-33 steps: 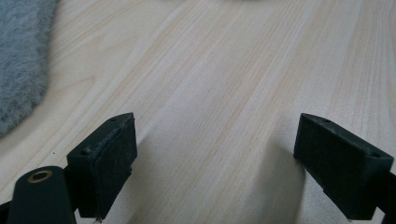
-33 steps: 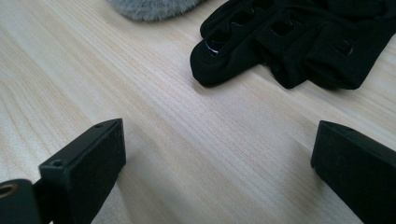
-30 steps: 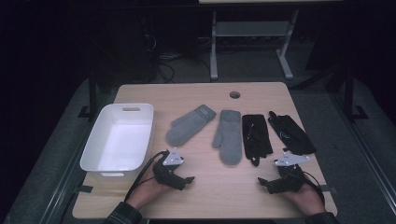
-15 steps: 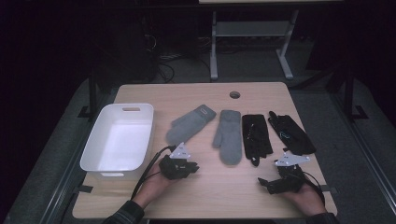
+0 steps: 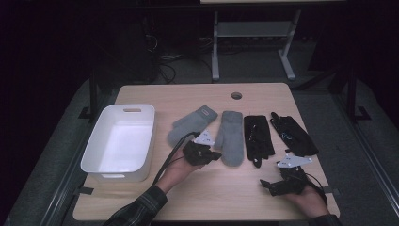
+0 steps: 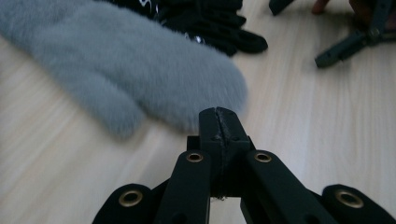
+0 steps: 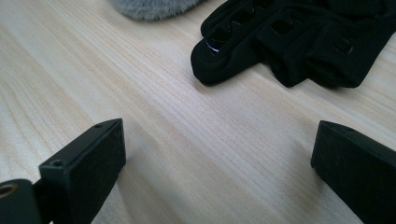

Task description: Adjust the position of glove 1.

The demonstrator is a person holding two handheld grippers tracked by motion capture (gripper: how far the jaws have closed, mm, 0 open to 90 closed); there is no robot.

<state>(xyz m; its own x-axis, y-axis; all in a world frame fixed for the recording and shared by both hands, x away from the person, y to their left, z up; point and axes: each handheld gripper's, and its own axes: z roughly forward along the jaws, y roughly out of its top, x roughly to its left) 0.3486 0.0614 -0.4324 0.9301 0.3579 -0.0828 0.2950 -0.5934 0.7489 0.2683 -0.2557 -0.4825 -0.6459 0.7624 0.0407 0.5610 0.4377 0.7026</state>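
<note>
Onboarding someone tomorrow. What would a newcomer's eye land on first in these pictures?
Probably the row of four mitts across the table: two grey mittens in the middle and two black gloves to their right. Next, the white bin at the left edge. Then the left gripper, jaws shut on nothing, between the grey mittens, while the right gripper sits open near the front right.

Left tongs (image 5: 217,154) jaws pressed together, empty, right tongs (image 5: 264,184) jaws wide apart, low
</note>
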